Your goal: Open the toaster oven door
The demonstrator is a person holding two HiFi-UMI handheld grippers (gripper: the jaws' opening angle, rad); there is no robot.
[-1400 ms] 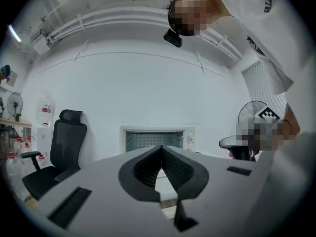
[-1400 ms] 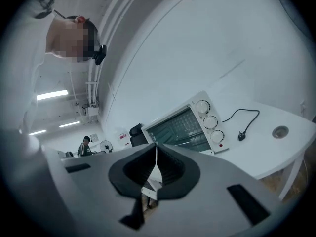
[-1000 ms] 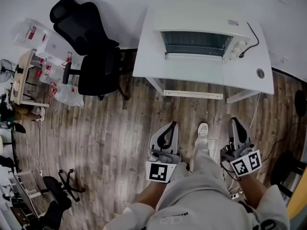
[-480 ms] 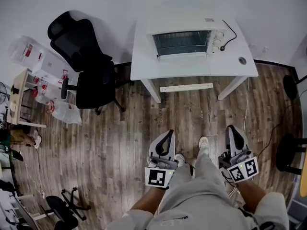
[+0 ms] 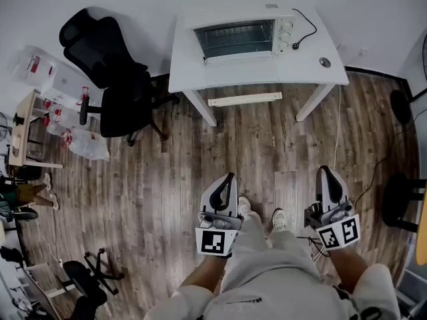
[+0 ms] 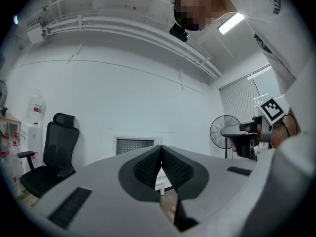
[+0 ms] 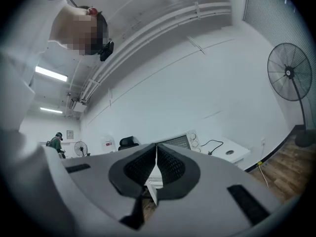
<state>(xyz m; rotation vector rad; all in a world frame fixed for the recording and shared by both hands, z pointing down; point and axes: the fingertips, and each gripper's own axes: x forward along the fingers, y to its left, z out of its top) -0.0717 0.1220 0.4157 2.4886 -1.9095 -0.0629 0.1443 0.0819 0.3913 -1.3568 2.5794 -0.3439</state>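
Left hand-held gripper and right hand-held gripper, jaws together and empty, point at the closed toaster oven on the white surface at 12 o'clock, well apart.

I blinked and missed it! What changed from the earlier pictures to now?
The toaster oven and its table now look smaller and farther off: the person seems to have stepped back. Nothing was grabbed. Left tool and right tool stay shut and empty; the door stays closed.
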